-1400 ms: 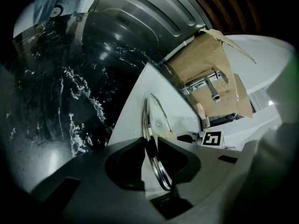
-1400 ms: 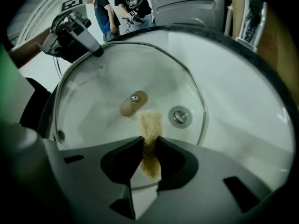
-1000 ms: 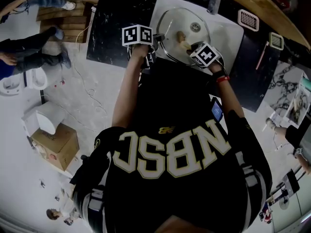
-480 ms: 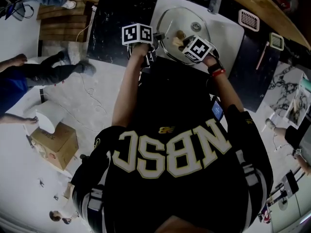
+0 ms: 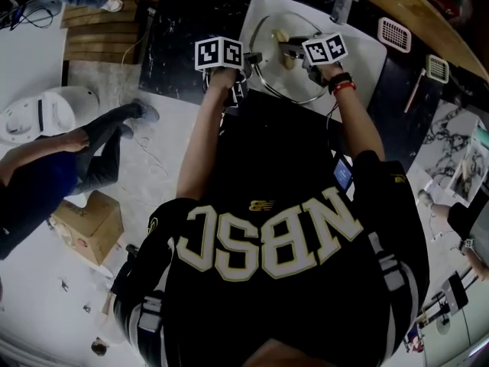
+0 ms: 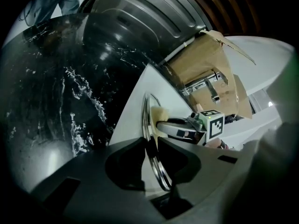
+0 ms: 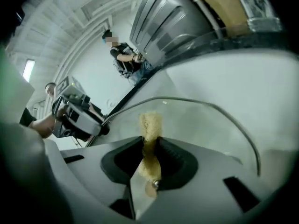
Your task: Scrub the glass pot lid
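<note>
The glass pot lid [image 5: 294,82] with its metal rim is held over the white sink [image 5: 363,52]. My left gripper [image 5: 250,57] is shut on the lid's left rim; in the left gripper view the steel rim [image 6: 156,164] runs edge-on between the jaws of my left gripper [image 6: 150,146]. My right gripper [image 5: 289,50] reaches in from the right, shut on a yellow sponge [image 5: 283,38] that lies against the lid's far part. In the right gripper view the sponge [image 7: 150,139] is pinched in my right gripper [image 7: 150,146] and its tip presses on the glass [image 7: 205,125].
A faucet [image 5: 341,0] stands at the sink's far side. Black marble counter [image 5: 183,29] surrounds the sink, with two white grates [image 5: 390,30] to the right. A cardboard box [image 6: 205,64] and a ribbed steel wall [image 6: 140,17] lie beyond. A person [image 5: 69,151] walks at the left.
My right gripper has swept the sponge from the lid's near right part up to its far side. The left gripper has kept its hold on the rim. The person at the left has walked on.
</note>
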